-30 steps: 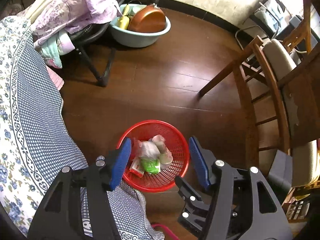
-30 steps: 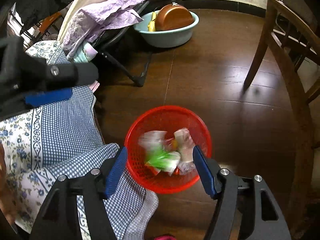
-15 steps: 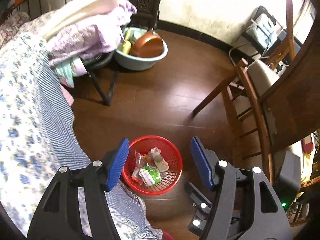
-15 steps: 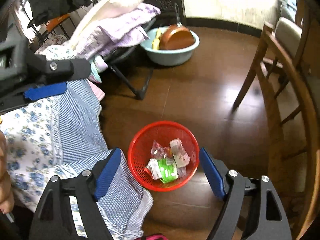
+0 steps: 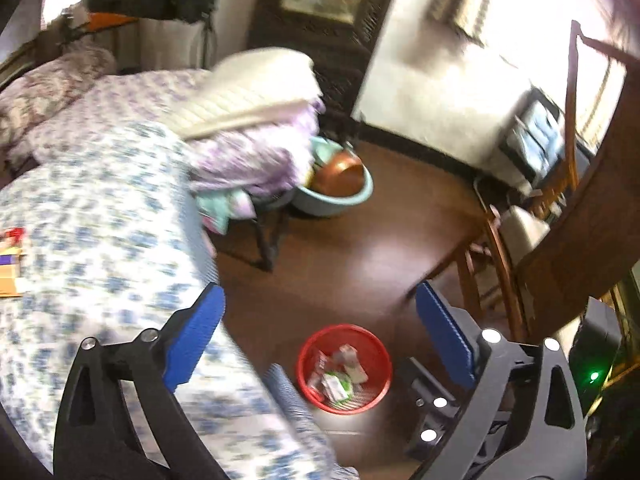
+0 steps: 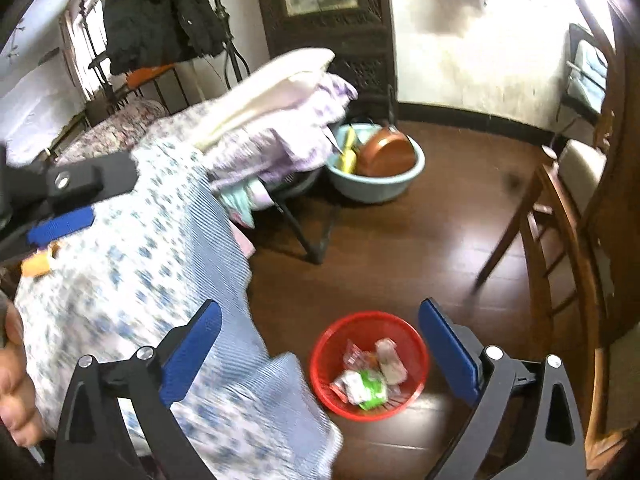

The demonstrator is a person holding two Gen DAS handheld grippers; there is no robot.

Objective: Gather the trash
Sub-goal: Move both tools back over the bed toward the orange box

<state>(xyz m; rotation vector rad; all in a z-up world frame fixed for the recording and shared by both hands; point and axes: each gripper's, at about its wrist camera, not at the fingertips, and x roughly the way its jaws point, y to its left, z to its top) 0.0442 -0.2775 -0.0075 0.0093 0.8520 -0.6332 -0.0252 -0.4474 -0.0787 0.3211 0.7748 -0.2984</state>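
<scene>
Below, crumpled wrappers (image 6: 366,380) fill a red mesh basket (image 6: 416,344).

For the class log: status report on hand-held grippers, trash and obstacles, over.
Left hand-held gripper and right hand-held gripper opening, both empty. Trash in red basket. Nothing in the way.

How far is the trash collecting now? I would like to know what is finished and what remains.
Done: several crumpled wrappers lie in the red basket on the floor.

In hand: nothing. The left gripper and right gripper are empty, their jaws opening above the basket.

Left: some small colourful items sit on the floral bedspread; they are too blurred to say they are trash, but they look like the likely next pickup.
</scene>
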